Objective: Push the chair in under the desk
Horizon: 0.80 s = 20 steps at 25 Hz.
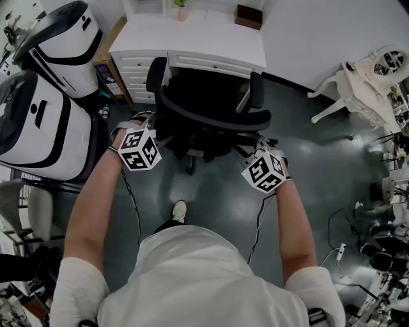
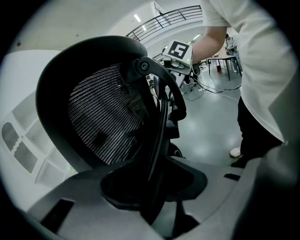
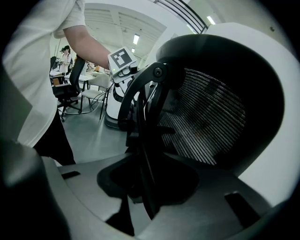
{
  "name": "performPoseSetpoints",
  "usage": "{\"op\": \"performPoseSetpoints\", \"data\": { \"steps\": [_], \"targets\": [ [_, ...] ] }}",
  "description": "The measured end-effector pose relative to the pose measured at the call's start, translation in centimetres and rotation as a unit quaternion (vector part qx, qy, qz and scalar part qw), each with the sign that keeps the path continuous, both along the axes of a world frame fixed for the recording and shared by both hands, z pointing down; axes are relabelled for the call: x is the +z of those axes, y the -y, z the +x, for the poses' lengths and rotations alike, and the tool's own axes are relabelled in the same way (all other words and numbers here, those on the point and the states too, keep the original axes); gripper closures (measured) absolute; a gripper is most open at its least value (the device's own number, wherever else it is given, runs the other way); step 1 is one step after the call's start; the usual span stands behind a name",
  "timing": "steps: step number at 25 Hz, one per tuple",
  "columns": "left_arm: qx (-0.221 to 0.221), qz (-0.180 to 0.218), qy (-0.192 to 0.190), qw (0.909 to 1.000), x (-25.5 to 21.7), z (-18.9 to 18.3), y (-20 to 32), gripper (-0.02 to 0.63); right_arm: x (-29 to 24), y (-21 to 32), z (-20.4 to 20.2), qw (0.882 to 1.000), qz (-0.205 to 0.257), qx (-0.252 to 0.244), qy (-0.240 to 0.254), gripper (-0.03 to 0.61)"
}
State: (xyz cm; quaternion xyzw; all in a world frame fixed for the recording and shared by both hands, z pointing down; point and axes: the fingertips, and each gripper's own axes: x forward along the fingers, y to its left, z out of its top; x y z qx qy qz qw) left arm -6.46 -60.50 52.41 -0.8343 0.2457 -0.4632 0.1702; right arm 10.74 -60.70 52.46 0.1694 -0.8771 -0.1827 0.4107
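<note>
1. The left claw [image 2: 154, 190] is squeezing the thin black edge of the chair [image 2: 103, 122] back. Its jaws are pressing on that edge from both sides.
2. The right claw [image 3: 149, 185] is holding the other edge of the chair back in the same way, with the edge running between its jaws.
3. From the head view, the two claws are sitting at the left and right sides of the chair back, with an arm reaching out to each one.
4. The chair is standing on the grey floor [image 1: 307, 159], right in front of the white desk [image 1: 192, 38]. The front of its seat is reaching the desk's edge, and its back is sticking out toward the person.
5. A small pot [image 1: 182, 11] and a brown box [image 1: 248, 16] are sitting at the far side of the desk.
6. Two big white and black machines [image 1: 38, 121] are standing just left of the chair.
7. A shoe [image 1: 179, 211] is resting on the floor behind the chair.
</note>
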Motion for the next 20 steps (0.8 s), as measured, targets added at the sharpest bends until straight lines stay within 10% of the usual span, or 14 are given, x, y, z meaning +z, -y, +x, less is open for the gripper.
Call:
{"op": "performPoseSetpoints", "data": {
  "steps": [20],
  "targets": [
    [0.003,0.0,-0.001,1.0,0.1,-0.8,3.7,0.451,0.1,3.6,-0.8,1.0,-0.001,0.002,0.0,0.451]
  ]
}}
